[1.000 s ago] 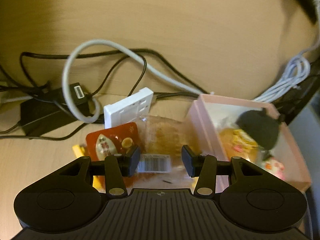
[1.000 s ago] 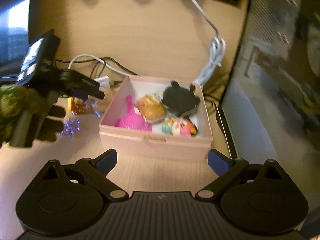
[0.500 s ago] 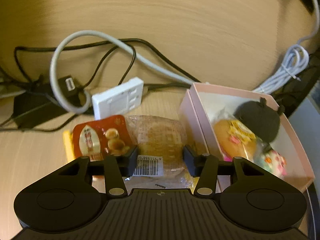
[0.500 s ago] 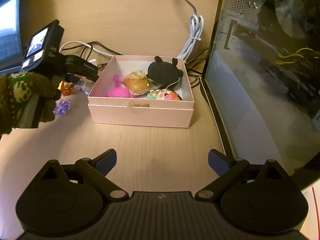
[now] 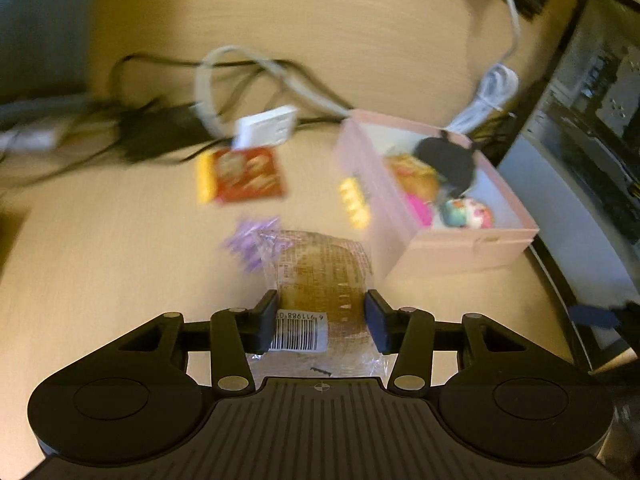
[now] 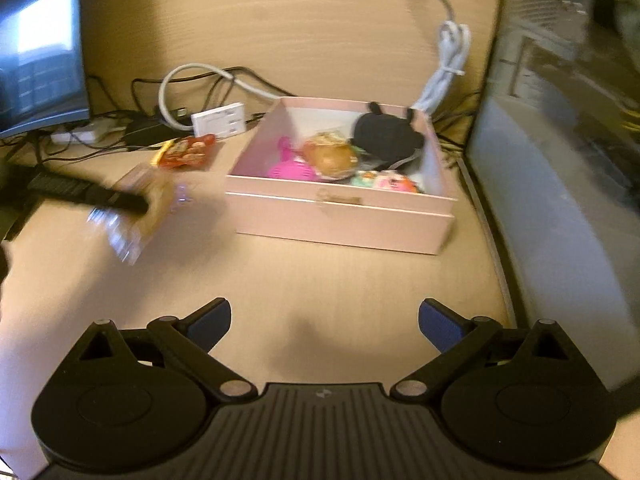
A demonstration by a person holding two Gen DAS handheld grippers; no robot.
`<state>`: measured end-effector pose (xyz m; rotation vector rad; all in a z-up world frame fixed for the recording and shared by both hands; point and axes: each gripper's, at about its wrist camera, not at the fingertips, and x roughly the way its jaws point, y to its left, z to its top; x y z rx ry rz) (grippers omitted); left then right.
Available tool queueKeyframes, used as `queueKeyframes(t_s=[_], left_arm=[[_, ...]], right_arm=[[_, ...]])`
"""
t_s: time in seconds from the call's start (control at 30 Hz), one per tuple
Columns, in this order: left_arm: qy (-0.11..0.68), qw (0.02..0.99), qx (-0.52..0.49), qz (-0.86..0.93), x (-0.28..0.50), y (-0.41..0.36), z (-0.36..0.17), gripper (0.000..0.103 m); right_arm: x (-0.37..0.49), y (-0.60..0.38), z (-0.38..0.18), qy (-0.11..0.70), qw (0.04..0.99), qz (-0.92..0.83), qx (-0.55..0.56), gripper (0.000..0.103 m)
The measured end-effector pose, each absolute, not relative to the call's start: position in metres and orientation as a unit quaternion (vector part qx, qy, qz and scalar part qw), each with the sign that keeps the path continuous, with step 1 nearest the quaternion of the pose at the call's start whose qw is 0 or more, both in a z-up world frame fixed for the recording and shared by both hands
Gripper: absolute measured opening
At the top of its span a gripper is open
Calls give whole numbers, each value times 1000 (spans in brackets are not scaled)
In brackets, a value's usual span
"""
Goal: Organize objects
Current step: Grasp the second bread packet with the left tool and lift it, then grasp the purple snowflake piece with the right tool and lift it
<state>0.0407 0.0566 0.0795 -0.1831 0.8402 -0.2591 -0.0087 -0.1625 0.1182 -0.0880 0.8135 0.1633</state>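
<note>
I note my left gripper (image 5: 322, 320) clamped on the wrapped bun (image 5: 320, 280), with the pink box (image 5: 452, 252) lying toward upper right of that frame, while my right gripper (image 6: 324, 320) hangs open, empty.

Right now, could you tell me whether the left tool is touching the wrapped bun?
Touching: the left wrist view shows the left tool clamping the wrapped bun from both sides.

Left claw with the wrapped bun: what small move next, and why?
Probably carry it rightward over the pink box. The left claw grips the wrapped bun clear of the desk, and the box, already holding toys, stands open just to its right.
</note>
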Motion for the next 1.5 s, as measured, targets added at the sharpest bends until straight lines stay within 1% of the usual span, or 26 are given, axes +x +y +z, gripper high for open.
queueKeyframes(t_s=[0.17,0.4,0.57,0.63,0.67,0.77,0.8,0.87,0.9,0.97,1.03,1.07,1.1,1.2,1.27,1.3,1.33,1.4,1.5], left_arm=[[410,898,-151,-51,4,100,76,50],[427,894,-135,0,-16,136,81,50],[432,892,-131,14,-21,145,88,50],[430,892,-137,14,-21,147,90,50],[429,893,-138,15,-21,147,91,50],[425,895,-139,9,-21,146,96,50],[424,895,-138,6,-21,145,97,50],[422,896,-136,-1,-22,144,97,50],[423,896,-136,-3,-21,144,97,50],[426,894,-141,-10,-20,144,95,50],[429,892,-143,-20,-18,145,92,50],[431,891,-142,-25,-18,145,90,50],[431,891,-141,-29,-18,146,90,50],[426,893,-136,-44,-20,150,89,50],[415,900,-124,-47,-22,153,86,50],[414,901,-125,-37,-24,155,84,50],[419,897,-137,-31,-25,158,81,50],[436,884,-163,-41,-24,164,77,50],[428,893,-137,-40,-24,168,80,50]], right_arm=[[15,-128,111,397,907,130,-49,100],[68,-57,102,377,899,206,-82,100],[112,-20,87,393,894,200,-81,100],[124,-12,82,399,891,201,-78,100],[128,-8,79,400,890,201,-80,102],[137,-2,74,397,891,196,-99,101],[137,-1,75,396,891,196,-103,99],[136,-2,77,391,894,188,-112,83],[136,-2,78,389,895,184,-117,80],[135,-3,80,386,896,179,-127,62],[134,-4,82,384,896,174,-136,51],[134,-6,82,384,897,172,-137,47],[133,-7,83,383,897,172,-137,46],[130,-9,84,377,901,175,-125,48],[122,-9,82,363,907,184,-111,60],[117,-7,81,357,909,185,-111,62],[111,-4,80,354,909,185,-116,67],[99,2,81,356,904,202,-126,67],[85,1,89,347,906,220,-99,67]])
